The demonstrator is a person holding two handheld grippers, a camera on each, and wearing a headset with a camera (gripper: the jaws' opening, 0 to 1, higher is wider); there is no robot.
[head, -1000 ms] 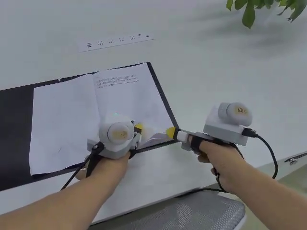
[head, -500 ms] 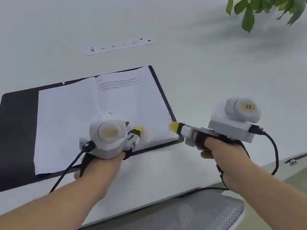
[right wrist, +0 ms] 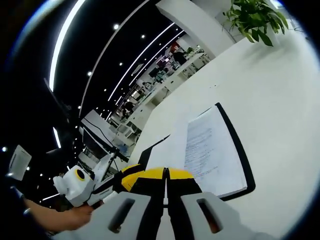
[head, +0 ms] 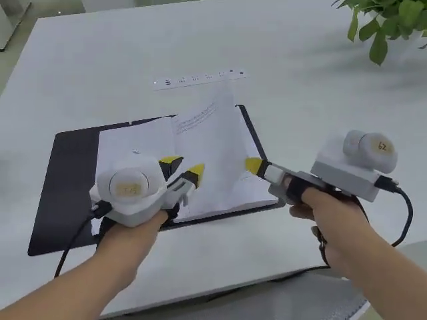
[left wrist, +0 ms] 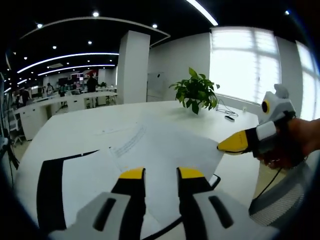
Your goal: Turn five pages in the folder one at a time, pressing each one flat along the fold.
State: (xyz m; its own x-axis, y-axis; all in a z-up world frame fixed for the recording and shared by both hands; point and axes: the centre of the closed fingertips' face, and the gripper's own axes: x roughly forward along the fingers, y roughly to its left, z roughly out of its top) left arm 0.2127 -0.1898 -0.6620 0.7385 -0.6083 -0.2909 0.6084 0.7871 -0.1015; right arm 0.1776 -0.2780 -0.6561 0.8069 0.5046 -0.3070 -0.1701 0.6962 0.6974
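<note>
open black folder (head: 67, 180) — right page (head: 217, 143) lifted

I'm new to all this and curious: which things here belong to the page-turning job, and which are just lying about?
Part of the job: black folder, lifted page, left gripper, right gripper.
Just lying about: power strip, potted plant.

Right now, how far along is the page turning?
The folder lies open with sheets flat on its left half. In hand: the right gripper, shut, holds one page raised; the left gripper hovers open. Left: laying it over and pressing the fold. Count so far: cannot tell.
</note>
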